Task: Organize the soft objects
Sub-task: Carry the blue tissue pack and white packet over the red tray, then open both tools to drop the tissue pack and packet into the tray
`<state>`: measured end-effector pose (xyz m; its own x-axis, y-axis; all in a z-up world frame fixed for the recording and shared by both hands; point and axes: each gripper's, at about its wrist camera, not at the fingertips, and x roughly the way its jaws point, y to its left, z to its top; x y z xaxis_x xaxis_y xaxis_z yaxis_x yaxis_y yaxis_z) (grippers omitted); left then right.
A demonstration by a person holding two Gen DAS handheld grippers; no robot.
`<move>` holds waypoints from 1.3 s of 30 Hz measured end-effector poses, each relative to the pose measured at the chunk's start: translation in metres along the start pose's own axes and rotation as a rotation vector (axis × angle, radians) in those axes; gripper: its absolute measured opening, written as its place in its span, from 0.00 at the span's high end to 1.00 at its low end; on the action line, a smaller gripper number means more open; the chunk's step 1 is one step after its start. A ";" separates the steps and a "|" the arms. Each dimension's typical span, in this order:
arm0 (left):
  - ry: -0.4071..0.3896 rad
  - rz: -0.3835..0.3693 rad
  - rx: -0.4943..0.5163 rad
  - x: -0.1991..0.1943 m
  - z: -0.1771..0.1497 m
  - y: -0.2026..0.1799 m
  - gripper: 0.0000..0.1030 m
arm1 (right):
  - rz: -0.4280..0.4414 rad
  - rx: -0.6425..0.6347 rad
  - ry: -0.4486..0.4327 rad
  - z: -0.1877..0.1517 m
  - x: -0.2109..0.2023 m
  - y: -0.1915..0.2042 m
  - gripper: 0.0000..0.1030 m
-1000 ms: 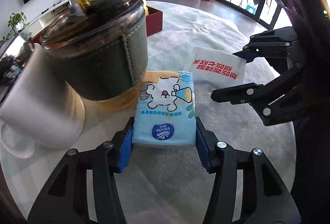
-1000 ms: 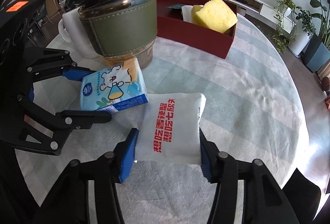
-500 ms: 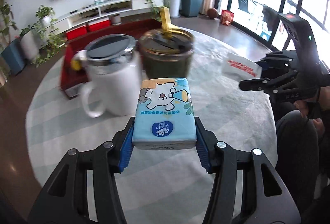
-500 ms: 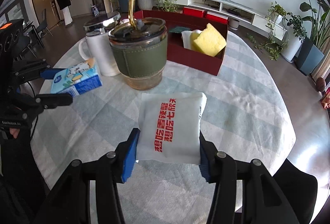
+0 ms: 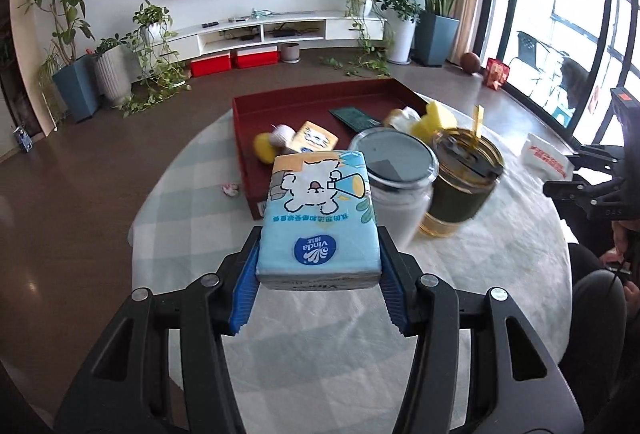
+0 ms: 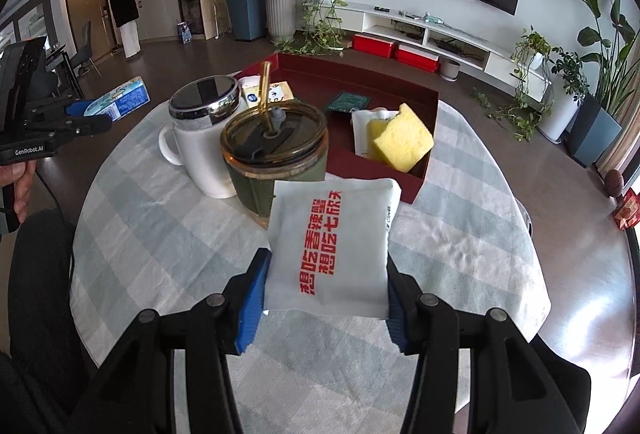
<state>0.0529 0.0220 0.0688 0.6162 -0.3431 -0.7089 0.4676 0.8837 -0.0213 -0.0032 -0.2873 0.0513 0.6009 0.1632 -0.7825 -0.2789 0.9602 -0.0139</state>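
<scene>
The left tongs (image 5: 318, 274) are clamped on the blue tissue pack (image 5: 318, 218), blue pads pressed against its two long sides, so the pack's long axis runs straight ahead along the fingers. The pack hangs clear above the table (image 5: 320, 334). The right tongs (image 6: 326, 298) pinch the white sachet with red lettering (image 6: 330, 240) the same way, long axis pointing forward, also off the cloth.

Taking the red tray (image 5: 304, 104) as the landmark: from the left tongs it lies straight ahead and lower, and the tissue pack's far end already overlaps the tray's near wall in that view. The white lidded mug (image 5: 396, 174) and the green-sleeved tumbler (image 5: 464, 182) stand on the near side of the tray, off to the right of that line, so the left pack looks to have an unblocked run in.

From the right tongs the tray (image 6: 416, 94) is again ahead, but the tumbler (image 6: 276, 154) stands directly between the sachet and the tray's near wall, with the mug (image 6: 202, 138) beside it. A yellow sponge (image 6: 402, 138) fills the tray's near right corner.

My reading: the left hand is better placed; the right must carry its sachet over or around the tumbler's straw (image 6: 264, 90).
</scene>
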 end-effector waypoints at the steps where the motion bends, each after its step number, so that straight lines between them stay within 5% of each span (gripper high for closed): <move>1: 0.003 0.001 -0.002 0.004 0.006 0.004 0.51 | -0.006 0.011 -0.007 0.005 0.000 -0.005 0.48; 7: 0.056 -0.034 0.036 0.059 0.055 0.023 0.51 | -0.008 0.057 -0.034 0.058 0.020 -0.047 0.48; 15: 0.176 -0.043 0.131 0.162 0.097 0.033 0.51 | 0.043 0.019 0.059 0.130 0.119 -0.073 0.47; 29: 0.201 -0.014 0.146 0.222 0.108 0.019 0.48 | 0.024 -0.069 0.144 0.156 0.206 -0.058 0.41; 32: 0.178 0.000 0.116 0.224 0.107 0.020 0.37 | 0.007 -0.058 0.137 0.154 0.209 -0.060 0.33; 34: 0.180 0.018 0.100 0.226 0.106 0.021 0.15 | -0.001 -0.053 0.133 0.152 0.208 -0.062 0.27; 39: 0.137 0.028 0.054 0.216 0.102 0.029 0.13 | 0.019 -0.014 0.108 0.149 0.198 -0.071 0.18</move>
<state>0.2641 -0.0592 -0.0125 0.5389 -0.2682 -0.7985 0.4870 0.8727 0.0355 0.2475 -0.2896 -0.0100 0.5114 0.1555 -0.8451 -0.3006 0.9537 -0.0064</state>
